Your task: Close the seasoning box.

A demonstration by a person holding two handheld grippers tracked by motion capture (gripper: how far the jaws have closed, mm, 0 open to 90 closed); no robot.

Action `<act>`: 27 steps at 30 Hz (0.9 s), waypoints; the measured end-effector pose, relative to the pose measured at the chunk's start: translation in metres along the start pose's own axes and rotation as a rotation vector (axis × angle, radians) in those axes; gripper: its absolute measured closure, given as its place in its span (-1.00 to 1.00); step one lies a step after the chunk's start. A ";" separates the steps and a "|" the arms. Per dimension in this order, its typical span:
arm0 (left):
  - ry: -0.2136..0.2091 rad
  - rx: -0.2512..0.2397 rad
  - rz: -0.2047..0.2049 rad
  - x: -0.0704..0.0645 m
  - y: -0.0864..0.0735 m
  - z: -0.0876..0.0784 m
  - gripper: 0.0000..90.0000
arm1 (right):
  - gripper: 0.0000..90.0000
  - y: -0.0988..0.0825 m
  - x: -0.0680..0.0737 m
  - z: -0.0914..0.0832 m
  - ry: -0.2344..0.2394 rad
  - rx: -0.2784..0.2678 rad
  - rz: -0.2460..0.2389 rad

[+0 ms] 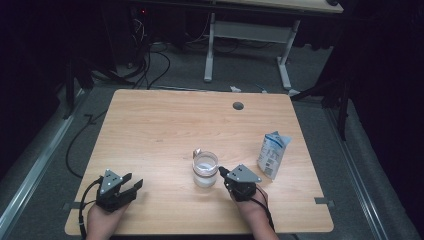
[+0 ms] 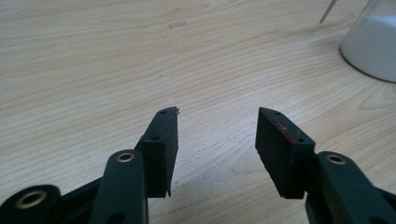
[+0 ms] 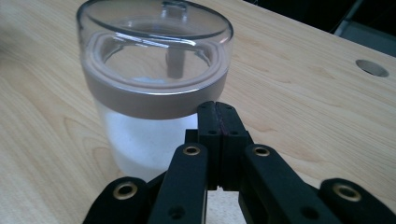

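Near the table's (image 1: 150,125) front edge, the lidded jar (image 1: 205,169) stands upright. Right gripper (image 1: 223,173), jaws together, noses its lid rim; judged approach stage. Left gripper (image 1: 134,185), jaws apart, rests idle. Next: open, then grasp.

We see a clear round glass jar (image 3: 154,93), upright on the desk (image 1: 150,130), lidded with a brown seal, half full of white powder.

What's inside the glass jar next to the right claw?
The glass jar holds something white in its lower half, under a clear lid. The frosted glass hides what it is.
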State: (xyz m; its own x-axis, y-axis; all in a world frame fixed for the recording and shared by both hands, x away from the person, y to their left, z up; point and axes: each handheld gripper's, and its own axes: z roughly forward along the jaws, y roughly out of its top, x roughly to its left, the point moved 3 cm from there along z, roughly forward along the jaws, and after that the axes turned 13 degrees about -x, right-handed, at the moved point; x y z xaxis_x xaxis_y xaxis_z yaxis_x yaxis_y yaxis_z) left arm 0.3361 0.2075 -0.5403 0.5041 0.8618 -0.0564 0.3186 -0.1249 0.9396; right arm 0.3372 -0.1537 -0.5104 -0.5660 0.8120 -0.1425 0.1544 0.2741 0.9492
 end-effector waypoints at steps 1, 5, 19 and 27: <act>-0.001 -0.001 -0.001 0.000 0.000 0.000 0.09 | 1.00 0.000 0.002 0.000 0.003 0.001 -0.004; -0.001 -0.002 -0.001 0.000 0.000 0.000 0.09 | 1.00 0.002 0.009 0.001 0.022 -0.003 -0.018; 0.000 -0.001 -0.009 0.001 0.000 0.000 0.09 | 0.98 0.004 0.029 0.003 0.076 -0.008 -0.045; -0.002 0.001 -0.009 0.002 0.000 0.000 0.09 | 0.97 0.006 0.036 0.003 0.097 -0.010 -0.060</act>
State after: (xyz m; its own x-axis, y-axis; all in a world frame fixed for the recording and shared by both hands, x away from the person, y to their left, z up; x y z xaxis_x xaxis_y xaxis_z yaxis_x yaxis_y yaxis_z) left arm 0.3365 0.2090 -0.5407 0.5027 0.8620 -0.0657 0.3244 -0.1176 0.9386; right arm 0.3203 -0.1207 -0.5108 -0.6500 0.7403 -0.1719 0.1099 0.3153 0.9426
